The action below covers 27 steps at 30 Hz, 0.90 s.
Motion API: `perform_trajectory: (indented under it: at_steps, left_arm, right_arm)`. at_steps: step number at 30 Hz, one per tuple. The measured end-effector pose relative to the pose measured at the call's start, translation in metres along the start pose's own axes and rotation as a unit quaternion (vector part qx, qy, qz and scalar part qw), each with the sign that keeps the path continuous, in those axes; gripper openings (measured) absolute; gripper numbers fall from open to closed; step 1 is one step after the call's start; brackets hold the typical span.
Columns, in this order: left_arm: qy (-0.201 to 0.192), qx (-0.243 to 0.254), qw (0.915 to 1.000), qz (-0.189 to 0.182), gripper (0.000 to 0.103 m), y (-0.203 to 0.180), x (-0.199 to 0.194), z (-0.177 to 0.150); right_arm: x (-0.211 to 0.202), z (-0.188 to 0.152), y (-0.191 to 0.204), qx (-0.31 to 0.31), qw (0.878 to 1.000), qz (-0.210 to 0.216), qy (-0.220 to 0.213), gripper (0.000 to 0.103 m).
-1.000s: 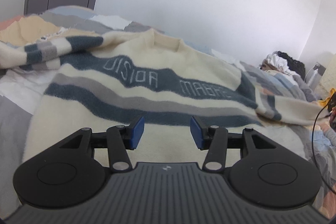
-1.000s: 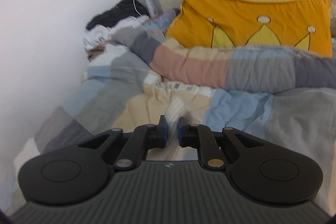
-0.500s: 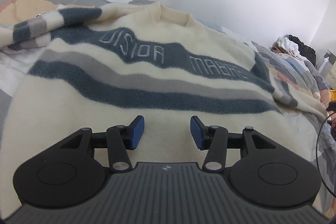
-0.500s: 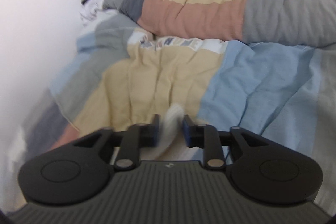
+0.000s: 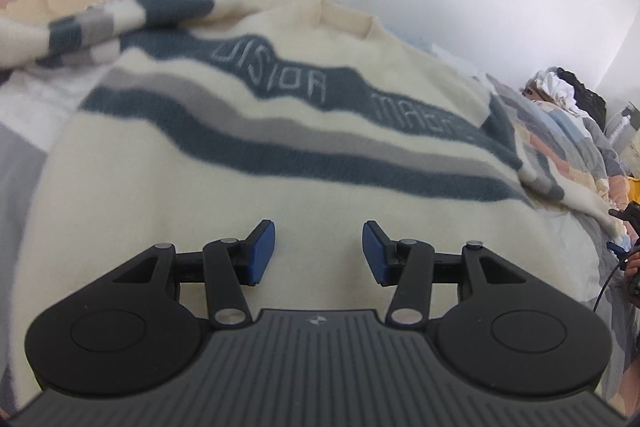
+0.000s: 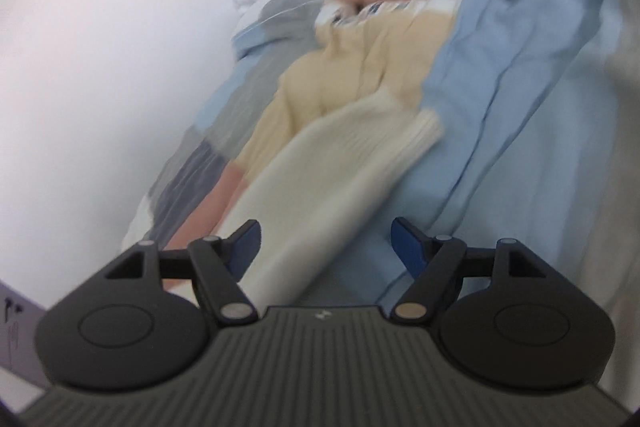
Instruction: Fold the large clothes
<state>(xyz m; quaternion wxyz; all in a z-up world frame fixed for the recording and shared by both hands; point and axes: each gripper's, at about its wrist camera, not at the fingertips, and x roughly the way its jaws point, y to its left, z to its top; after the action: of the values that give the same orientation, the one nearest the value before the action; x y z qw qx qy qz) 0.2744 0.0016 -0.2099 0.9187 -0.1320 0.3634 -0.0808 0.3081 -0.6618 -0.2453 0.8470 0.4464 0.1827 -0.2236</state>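
Sweater (image 5: 248, 187) lies spread face-up on the bed (image 6: 520, 107), collar toward the far wall, striped chest and lettering visible, one sleeve bunched at the far left corner. Left claw (image 5: 318, 251) hovers over the lower body of the sweater, jaws about half open, nothing between them. Right claw (image 6: 326, 243) has just been opening: jaws now wide, the cream sleeve (image 6: 340, 163) runs out between them along the quilt (image 6: 500, 75), pads not pressing on it, so I read it as released, not held. The right wrist view is motion-blurred, so exact cuff position is fuzzy; the cuff looks to sit out on the blue and tan patches, well away from the sweater body. Judgement: sleeve is laid out straight, fold not started yet. Risks from here: thick fuzzy knit is bulky, so a half-open left claw may grab only the top layer and drag it off the back layer, skewing the fold. Quilt underneath is soft and wrinkled, so any pull on the hem could slide the whole sweater and undo the sleeve layout. Left sleeve is still crumpled, folding over it would trap a lump. If the right claw re-closes low it could pinch quilt along with sleeve.
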Motion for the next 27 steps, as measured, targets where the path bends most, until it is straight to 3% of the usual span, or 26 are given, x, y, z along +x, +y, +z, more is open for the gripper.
perform_trajectory:
  at_steps: [3, 4, 5, 7, 10, 13, 18, 23, 27]
  left_arm:
    - [0.006, 0.015, 0.9998, 0.014, 0.055, -0.005, 0.006, -0.001]
    - [0.007, 0.019, 0.9996, 0.017, 0.055, -0.006, 0.008, -0.001]
    - [0.008, 0.021, 0.9995, 0.020, 0.055, -0.007, 0.009, -0.001]
    - [0.011, 0.019, 0.9995, 0.024, 0.055, -0.008, 0.011, -0.001]
    - [0.014, 0.019, 0.9994, 0.026, 0.055, -0.009, 0.011, 0.000]
    - [0.024, -0.005, 0.9995, 0.021, 0.055, -0.005, 0.012, 0.007]
    - [0.048, -0.064, 0.9968, 0.002, 0.055, 0.012, 0.015, 0.019]
    - [0.049, -0.071, 0.9961, -0.016, 0.055, 0.018, 0.010, 0.018]
    - [0.052, -0.070, 0.9958, -0.029, 0.055, 0.022, 0.012, 0.017]
  right_arm:
    - [0.007, -0.002, -0.001, -0.010, 0.999, 0.016, -0.032, 0.074]
    - [0.010, 0.000, -0.002, -0.012, 0.999, 0.017, -0.046, 0.068]
    - [0.013, 0.003, -0.002, -0.019, 0.998, 0.015, -0.058, 0.060]
    - [0.022, 0.010, 0.000, -0.053, 0.996, -0.013, -0.071, 0.025]
    - [0.035, 0.021, 0.000, -0.086, 0.993, -0.041, -0.076, 0.013]
    - [0.026, 0.022, 0.020, -0.163, 0.977, -0.061, -0.126, 0.012]
    - [0.012, 0.044, 0.051, -0.185, 0.966, -0.069, -0.165, 0.011]
    - [-0.027, 0.047, 0.109, -0.204, 0.960, -0.020, -0.188, 0.012]
    - [-0.072, 0.032, 0.174, -0.261, 0.943, 0.032, -0.202, 0.012]
